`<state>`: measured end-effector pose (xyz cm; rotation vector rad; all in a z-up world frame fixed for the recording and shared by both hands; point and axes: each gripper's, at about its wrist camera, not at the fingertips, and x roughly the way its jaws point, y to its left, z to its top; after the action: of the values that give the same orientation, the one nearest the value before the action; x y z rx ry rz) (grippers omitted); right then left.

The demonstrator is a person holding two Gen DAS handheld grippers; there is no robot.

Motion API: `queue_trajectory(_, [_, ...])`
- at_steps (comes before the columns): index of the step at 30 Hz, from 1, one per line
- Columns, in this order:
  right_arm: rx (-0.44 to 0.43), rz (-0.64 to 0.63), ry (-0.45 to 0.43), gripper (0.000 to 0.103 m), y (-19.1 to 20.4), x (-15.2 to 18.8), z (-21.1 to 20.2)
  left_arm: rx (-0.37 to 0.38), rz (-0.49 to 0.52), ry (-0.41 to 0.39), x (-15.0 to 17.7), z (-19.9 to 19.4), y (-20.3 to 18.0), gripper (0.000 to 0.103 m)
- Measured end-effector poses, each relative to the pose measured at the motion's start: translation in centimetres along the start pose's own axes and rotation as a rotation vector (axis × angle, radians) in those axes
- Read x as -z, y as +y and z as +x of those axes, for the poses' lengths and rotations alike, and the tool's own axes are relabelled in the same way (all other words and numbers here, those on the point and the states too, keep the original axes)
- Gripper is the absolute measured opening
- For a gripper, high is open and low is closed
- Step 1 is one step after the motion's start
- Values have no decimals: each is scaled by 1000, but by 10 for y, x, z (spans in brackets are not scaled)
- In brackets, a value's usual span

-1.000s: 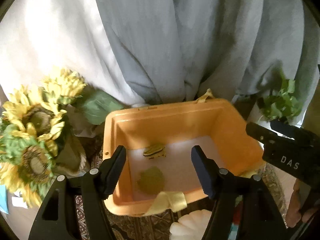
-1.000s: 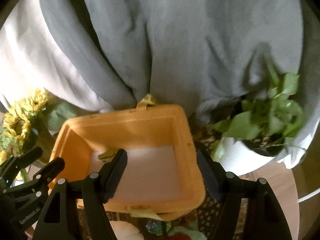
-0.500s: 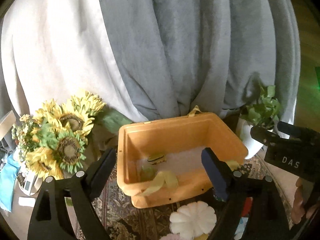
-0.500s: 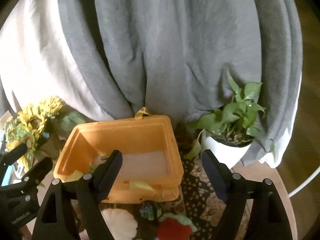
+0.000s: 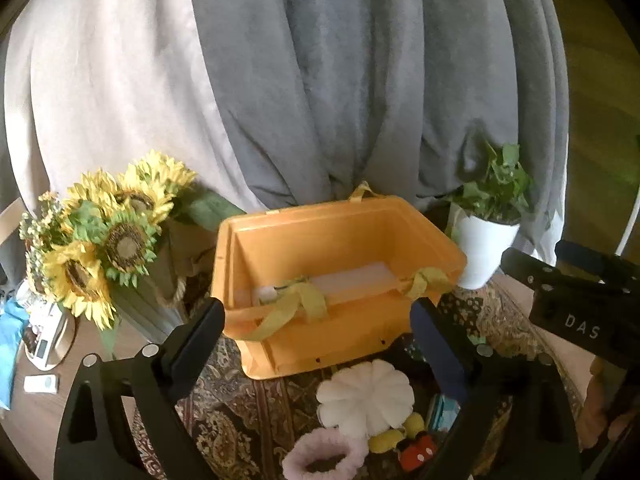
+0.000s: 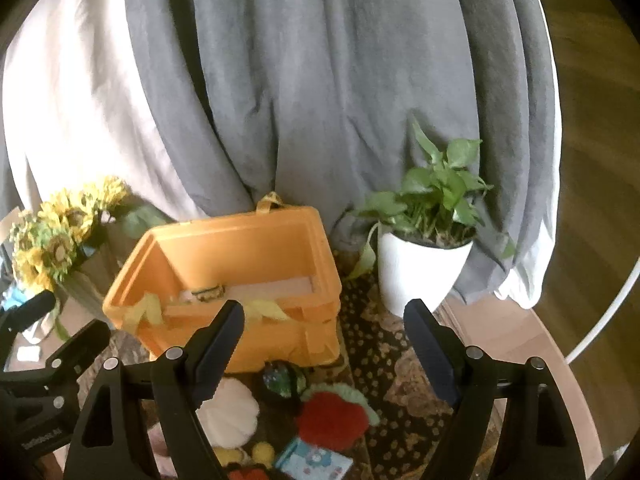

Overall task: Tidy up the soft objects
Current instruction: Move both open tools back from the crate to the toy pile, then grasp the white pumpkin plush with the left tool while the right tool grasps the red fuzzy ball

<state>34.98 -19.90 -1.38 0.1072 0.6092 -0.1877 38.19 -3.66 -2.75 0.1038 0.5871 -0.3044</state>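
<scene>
An orange bin [image 5: 336, 320] with yellow straps stands on a patterned rug; it also shows in the right wrist view [image 6: 240, 272]. A small striped toy [image 6: 208, 292] lies inside. In front of the bin lie soft toys: a white pumpkin [image 5: 366, 398], a pink ring [image 5: 324, 458], a yellow toy [image 5: 394, 434], a small red toy [image 5: 418, 450] and a red plush with green trim [image 6: 332, 416]. My left gripper [image 5: 316, 340] is open and empty, above the toys. My right gripper [image 6: 324, 344] is open and empty, near the bin's front.
Sunflowers [image 5: 104, 240] stand in a vase left of the bin. A white potted plant [image 6: 420, 264] stands to its right. Grey and white drapes [image 5: 320, 80] hang behind. A blue card [image 6: 316, 464] lies by the toys. Small devices [image 5: 44, 352] lie at far left.
Both grippers have pulled back and up from the bin. The toys on the rug in front of the bin have come into view. Both stay open and empty.
</scene>
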Motion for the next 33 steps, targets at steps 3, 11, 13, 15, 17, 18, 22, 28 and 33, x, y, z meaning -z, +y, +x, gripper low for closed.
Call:
queue_trajectory(3, [-3,8,24,83,-2,9,3,22,-1,32,8,5,-3,99])
queue_trajectory(11, [1,18,130,83,-12,38,21,34,12,133,33,24,-14,99])
queue_trajectory(13, [0,21,159,83,-14,45,26,44,14,164,40,30,-17,99])
queue_trajectory(15, [1,24,182,83,-17,50,31,58,10,195,46,36,-18,99])
queue_trajectory(17, [-6,37,204,83,-20,56,36,69,10,224,52,42,-20,99])
queue_trajectory(18, [-11,43,216,83,-21,59,39,75,11,237,55,45,-21,99])
queue_trajectory(22, [-25,53,269,83,-23,71,53,103,15,293,65,59,-24,100])
queue_trajectory(28, [-22,49,333,83,-25,88,74,114,32,364,79,79,-31,100])
queue_trajectory(33, [-9,23,348,83,-27,100,92,126,35,414,87,97,-37,100])
